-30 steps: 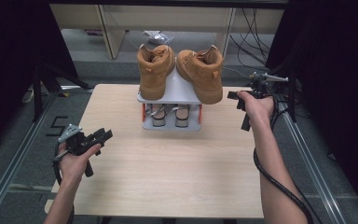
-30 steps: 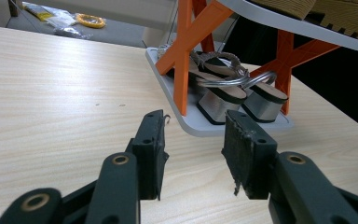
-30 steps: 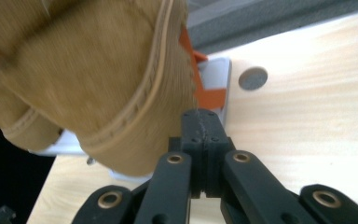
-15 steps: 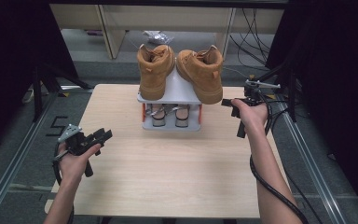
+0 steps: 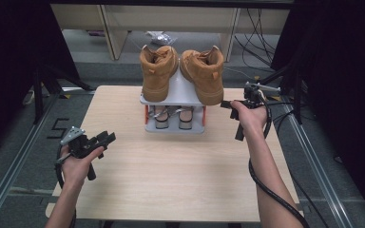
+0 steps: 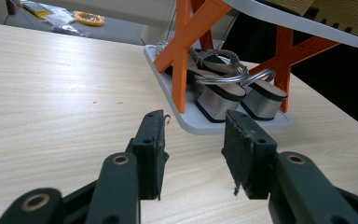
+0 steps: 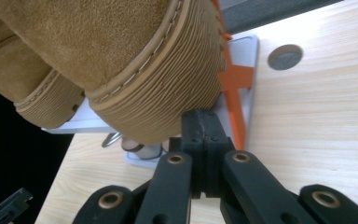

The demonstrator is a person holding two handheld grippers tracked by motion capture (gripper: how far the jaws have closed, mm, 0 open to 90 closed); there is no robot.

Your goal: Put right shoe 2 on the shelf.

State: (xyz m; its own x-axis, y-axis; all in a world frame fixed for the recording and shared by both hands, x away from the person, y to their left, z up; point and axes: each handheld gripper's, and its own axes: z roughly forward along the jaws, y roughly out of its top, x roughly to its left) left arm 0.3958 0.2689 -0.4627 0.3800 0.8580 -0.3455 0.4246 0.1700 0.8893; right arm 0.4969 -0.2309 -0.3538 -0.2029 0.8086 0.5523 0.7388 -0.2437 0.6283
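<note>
One boot (image 7: 121,56) hides right claw (image 7: 200,122) tip

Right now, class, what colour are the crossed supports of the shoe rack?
Orange: the crossed supports show best in the left gripper view, under the rack's grey shelf.

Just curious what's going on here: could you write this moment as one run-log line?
left tongs: open, empty | right tongs: shut, at sole of right tan suede boot | two-tier grey-and-orange shoe rack: on table
</note>
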